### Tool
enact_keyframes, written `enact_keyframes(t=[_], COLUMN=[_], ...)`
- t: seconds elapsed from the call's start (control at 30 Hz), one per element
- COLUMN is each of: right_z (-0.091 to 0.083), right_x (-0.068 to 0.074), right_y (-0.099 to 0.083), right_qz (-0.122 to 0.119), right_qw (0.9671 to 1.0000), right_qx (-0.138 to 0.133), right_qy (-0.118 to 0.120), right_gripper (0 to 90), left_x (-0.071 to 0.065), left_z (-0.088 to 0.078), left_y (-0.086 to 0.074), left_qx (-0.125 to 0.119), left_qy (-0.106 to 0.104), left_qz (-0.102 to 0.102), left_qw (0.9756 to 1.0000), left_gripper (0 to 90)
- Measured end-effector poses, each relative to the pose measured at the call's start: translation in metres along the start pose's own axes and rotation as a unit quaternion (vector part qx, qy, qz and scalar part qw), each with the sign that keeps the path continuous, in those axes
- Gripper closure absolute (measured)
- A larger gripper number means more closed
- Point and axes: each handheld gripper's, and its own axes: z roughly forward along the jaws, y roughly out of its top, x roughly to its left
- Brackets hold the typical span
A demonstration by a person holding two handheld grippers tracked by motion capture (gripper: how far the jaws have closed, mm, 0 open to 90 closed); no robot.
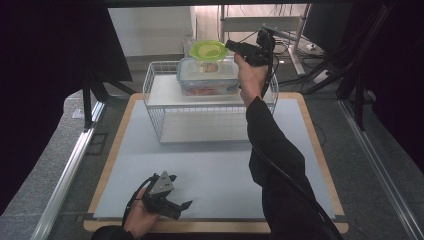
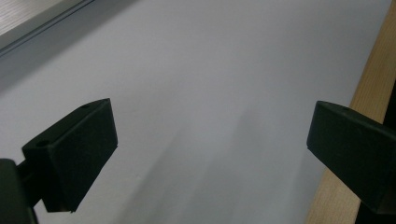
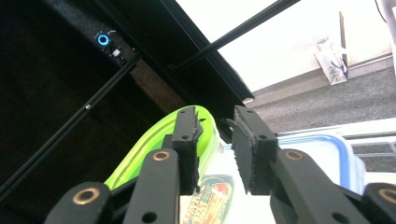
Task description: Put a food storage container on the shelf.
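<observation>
The small clear cup with the lime-green lid stands on top of the clear rectangular plastic food box with the blue-edged lid, which itself sits on the upper shelf of the white wire rack at the far side of the table. So the stacking looks done: cup upright on box, box on rack, nothing tilted.

The right gripper hovers level at the cup's right side, just beside the green lid. In the right gripper view its jaws stand a little apart, with the lid's rim behind the left jaw and nothing pinched between the pads (a gap of daylight shows between them). I judge this to be the release, with the cup left standing by itself.

The left gripper rests low over the pale grey mat at the near left, jaws wide apart and holding nothing; the mat and the wooden table edge show between them.

What seems left: draw the right gripper back clear of the cup without knocking it off the box lid.
</observation>
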Motion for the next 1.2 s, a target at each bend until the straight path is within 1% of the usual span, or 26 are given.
enact_keyframes(t=[0.1,0.23,0.3,0.37,0.5,0.57,0.63,0.73,0.87,0.9,0.93,1.07,1.2], right_z=[-0.003,-0.009,-0.013,-0.018,-0.026,-0.031,-0.034,-0.041,-0.051,-0.054,-0.057,-0.065,-0.073], right_x=[0.001,0.005,0.006,0.008,0.007,0.005,0.004,0.004,0.007,0.009,0.01,0.014,0.016], right_y=[0.001,0.003,0.003,0.002,-0.002,-0.005,-0.008,-0.013,-0.024,-0.028,-0.031,-0.046,-0.061], right_qz=[-0.016,-0.057,-0.079,-0.098,-0.119,-0.132,-0.14,-0.158,-0.2,-0.214,-0.222,-0.241,-0.267], right_qw=[0.9999,0.9983,0.9966,0.9948,0.9922,0.9901,0.9888,0.9855,0.9773,0.974,0.9718,0.9661,0.9586], right_qx=[0.002,0.015,0.024,0.028,0.039,0.047,0.052,0.06,0.07,0.074,0.079,0.092,0.097], right_qy=[-0.003,-0.005,-0.002,-0.006,0.001,0.004,0.006,0.01,0.007,0.007,0.007,0.015,0.017], right_gripper=[64.6,56.2,51.9,48.2,41.0,37.7,35.0,31.4,27.1,26.1,25.0,20.6,17.8], left_x=[0.0,0.0,0.0,0.0,0.0,0.0,0.0,0.0,0.0,-0.001,-0.001,-0.001,-0.001], left_z=[0.0,0.0,0.0,0.0,0.001,0.001,0.001,0.001,0.001,0.001,0.001,0.002,0.002], left_y=[0.0,0.0,0.0,0.0,0.0,0.0,0.0,0.0,0.0,0.0,0.0,0.0,0.0], left_qx=[0.0,0.0,0.0,0.001,0.001,0.001,0.0,0.001,0.002,0.002,0.002,0.004,0.004], left_qy=[0.001,0.001,0.001,0.002,0.003,0.003,0.004,0.004,0.004,0.004,0.004,0.004,0.004], left_qz=[0.0,0.0,0.0,0.001,0.0,0.0,0.0,0.0,0.0,0.0,0.0,0.0,0.0], left_qw=[1.0,1.0,1.0,1.0,1.0,1.0,1.0,1.0,1.0,1.0,1.0,1.0,1.0], left_gripper=[1.7,1.7,1.7,1.7,1.7,1.6,1.6,1.6,1.6,1.6,1.6,1.6,1.6])
